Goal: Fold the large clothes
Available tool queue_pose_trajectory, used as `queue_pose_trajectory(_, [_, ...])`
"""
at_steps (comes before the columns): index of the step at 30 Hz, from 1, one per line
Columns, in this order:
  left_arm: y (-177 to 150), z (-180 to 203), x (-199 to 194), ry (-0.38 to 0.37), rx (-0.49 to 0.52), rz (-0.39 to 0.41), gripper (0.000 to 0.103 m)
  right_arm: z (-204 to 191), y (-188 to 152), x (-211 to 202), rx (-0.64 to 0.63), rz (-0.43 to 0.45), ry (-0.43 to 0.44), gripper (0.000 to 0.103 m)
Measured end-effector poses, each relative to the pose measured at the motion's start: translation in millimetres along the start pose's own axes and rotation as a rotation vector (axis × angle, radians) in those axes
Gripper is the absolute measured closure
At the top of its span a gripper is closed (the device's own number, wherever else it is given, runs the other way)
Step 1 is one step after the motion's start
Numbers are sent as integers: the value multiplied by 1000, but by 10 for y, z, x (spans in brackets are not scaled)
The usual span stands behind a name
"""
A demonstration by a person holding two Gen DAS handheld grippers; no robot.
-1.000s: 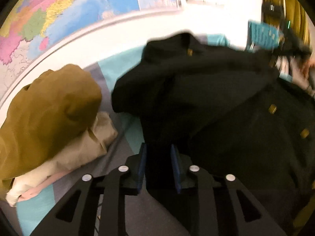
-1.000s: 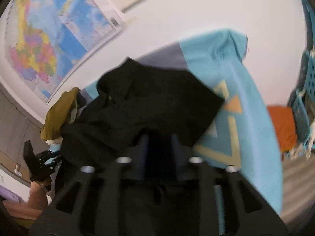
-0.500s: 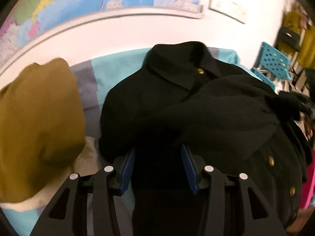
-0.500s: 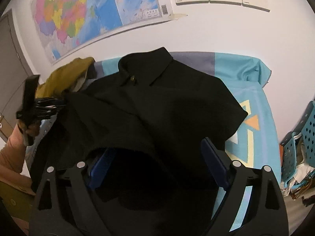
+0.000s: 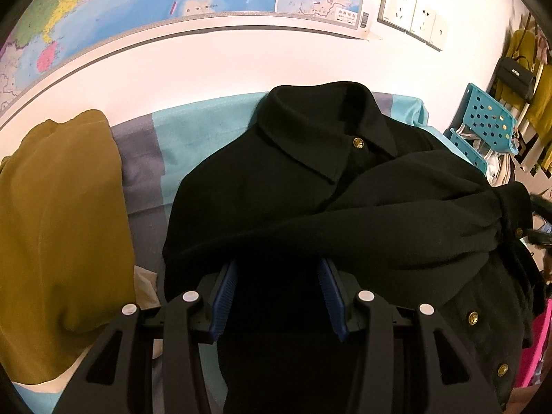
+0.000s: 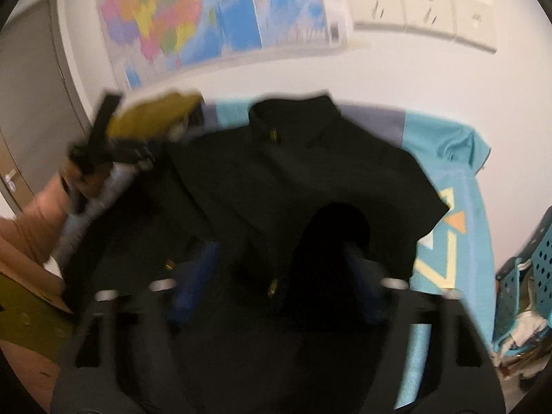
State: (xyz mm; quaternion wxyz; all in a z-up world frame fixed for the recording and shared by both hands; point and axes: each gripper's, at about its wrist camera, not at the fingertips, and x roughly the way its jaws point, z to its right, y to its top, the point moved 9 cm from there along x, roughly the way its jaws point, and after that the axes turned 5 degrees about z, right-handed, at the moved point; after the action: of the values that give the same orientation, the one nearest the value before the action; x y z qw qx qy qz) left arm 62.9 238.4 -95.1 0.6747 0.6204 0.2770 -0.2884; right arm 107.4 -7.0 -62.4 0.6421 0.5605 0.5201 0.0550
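Observation:
A black jacket (image 5: 293, 179) with gold buttons lies collar-up against the wall on a blue and grey bed sheet (image 5: 193, 127). One sleeve (image 5: 396, 214) is folded across its front. My left gripper (image 5: 277, 293) is open, its blue pads on either side of the jacket's lower edge. In the blurred right wrist view the jacket (image 6: 310, 179) fills the middle. My right gripper (image 6: 279, 272) is open wide over it, with a dark fold of cloth (image 6: 331, 241) lying between the fingers.
A pile of mustard and beige clothes (image 5: 58, 214) sits to the left of the jacket. A wall with a map (image 5: 138, 7) and sockets (image 5: 410, 13) stands behind. Blue plastic baskets (image 5: 483, 127) stand at the right. The other gripper and a hand (image 6: 93, 165) show at left in the right wrist view.
Both grippers have opened and let go of the jacket. The sleeve now lies folded across the front. The right gripper is moving; its view is blurred.

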Motion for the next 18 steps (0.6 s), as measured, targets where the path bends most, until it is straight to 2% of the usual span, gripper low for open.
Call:
queue_pose_trajectory(1, [9,4,6,3,2,-1,58,31,-7,62,2,-21,-10,95])
queue_pose_trajectory(2, [25,8,7,4,4,0,59,70,43,98,18,-23,-5,94])
queue_pose_trajectory(3, [55,9,-2,6,3,6,61,108,118,69,49,5,22,98])
queue_pose_trajectory(5, [116,-6,-34,16,-5,25,65,284,409,-96,158,106,73,98])
queue_pose_trajectory(7, [207,-34,-74,10,-34,56,65,517,663,-225,247,198,83,99])
queue_pose_trajectory(9, [249,-48,-42,17,-47,55,65,729,757,-126,300,185,50,99])
queue_pose_trajectory(11, [244,-35,53,49,-27,40,65,871,662,193,326,79,20,97])
queue_pose_trajectory(13, [219,-56,148,102,-12,27,59,972,520,426,348,0,-32,84])
queue_pose_trajectory(14, [215,-79,165,117,-17,29,57,1013,436,545,360,-35,-52,83])
queue_pose_trajectory(15, [221,-113,186,129,-34,30,53,1024,412,572,369,-37,-53,78])
queue_pose_trajectory(16, [222,-134,187,127,-45,29,51,1056,406,550,381,-21,-70,66])
queue_pose_trajectory(18, [233,-180,165,138,-55,32,46,1058,428,430,385,22,-69,56])
